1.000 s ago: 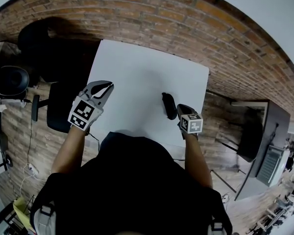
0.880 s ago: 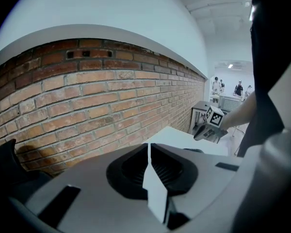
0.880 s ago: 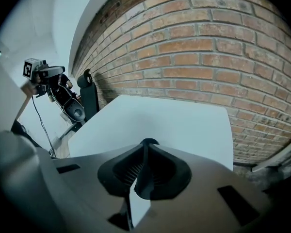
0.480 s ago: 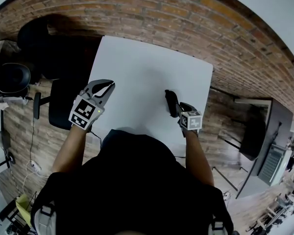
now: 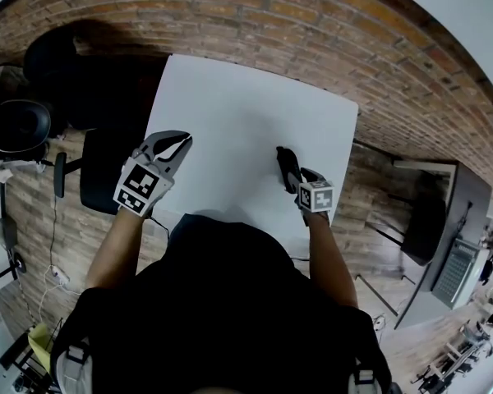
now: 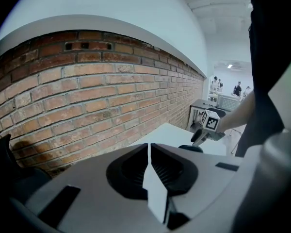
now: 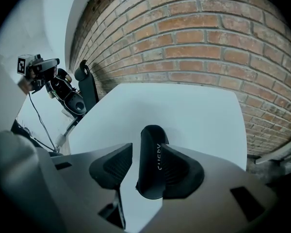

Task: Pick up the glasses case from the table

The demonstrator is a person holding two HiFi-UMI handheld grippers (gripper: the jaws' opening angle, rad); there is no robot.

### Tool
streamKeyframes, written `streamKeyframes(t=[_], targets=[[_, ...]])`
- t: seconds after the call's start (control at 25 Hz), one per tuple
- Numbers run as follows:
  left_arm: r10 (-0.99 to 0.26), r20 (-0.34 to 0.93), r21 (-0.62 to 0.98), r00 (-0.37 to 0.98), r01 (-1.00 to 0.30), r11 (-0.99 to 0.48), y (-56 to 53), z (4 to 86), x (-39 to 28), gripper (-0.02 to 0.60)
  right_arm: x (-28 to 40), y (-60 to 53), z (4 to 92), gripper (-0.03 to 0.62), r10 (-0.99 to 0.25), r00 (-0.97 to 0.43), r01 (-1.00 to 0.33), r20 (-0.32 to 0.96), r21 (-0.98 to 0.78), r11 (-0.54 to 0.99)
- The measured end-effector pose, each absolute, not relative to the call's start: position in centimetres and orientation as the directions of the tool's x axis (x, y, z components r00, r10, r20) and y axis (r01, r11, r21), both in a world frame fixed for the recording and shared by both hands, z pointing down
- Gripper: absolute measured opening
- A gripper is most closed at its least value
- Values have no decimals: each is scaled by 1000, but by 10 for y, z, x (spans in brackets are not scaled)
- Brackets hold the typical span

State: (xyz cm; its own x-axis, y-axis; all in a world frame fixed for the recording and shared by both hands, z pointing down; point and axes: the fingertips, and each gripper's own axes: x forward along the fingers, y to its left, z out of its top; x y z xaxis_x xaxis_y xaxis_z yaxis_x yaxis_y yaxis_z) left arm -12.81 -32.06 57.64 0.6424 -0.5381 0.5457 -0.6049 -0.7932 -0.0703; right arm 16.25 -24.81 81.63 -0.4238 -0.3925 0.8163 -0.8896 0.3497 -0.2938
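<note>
Right gripper (image 5: 296,180) jaws opening around closed glasses case (image 7: 153,144) on table (image 5: 230,113); left gripper (image 6: 149,148) clenched, empty

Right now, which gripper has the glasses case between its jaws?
The right gripper: its jaws are opening with the black glasses case between them. The left gripper is shut on nothing.

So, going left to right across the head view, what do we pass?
Black office chair → left gripper → black glasses case on the white table.
</note>
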Motion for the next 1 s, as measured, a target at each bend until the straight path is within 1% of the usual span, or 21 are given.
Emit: streamKeyframes(t=[0.4, 0.6, 0.8, 1.0], targets=[[-520, 563, -59, 643, -596, -801, -321, 586, -129, 25, 165, -248, 837, 249, -363, -402, -899, 841, -287, 332], [-515, 569, -55, 641, -595, -802, -322, 590, -128, 25, 167, -244, 849, 267, -339, -395, -902, 854, -290, 320], [-515, 573, -51, 638, -599, -799, -326, 593, -130, 25, 165, -245, 858, 307, -325, -398, -901, 858, -299, 315], [-503, 582, -43, 639, -594, -803, -325, 599, -130, 25, 165, -242, 868, 330, -302, -387, -904, 871, -294, 310]])
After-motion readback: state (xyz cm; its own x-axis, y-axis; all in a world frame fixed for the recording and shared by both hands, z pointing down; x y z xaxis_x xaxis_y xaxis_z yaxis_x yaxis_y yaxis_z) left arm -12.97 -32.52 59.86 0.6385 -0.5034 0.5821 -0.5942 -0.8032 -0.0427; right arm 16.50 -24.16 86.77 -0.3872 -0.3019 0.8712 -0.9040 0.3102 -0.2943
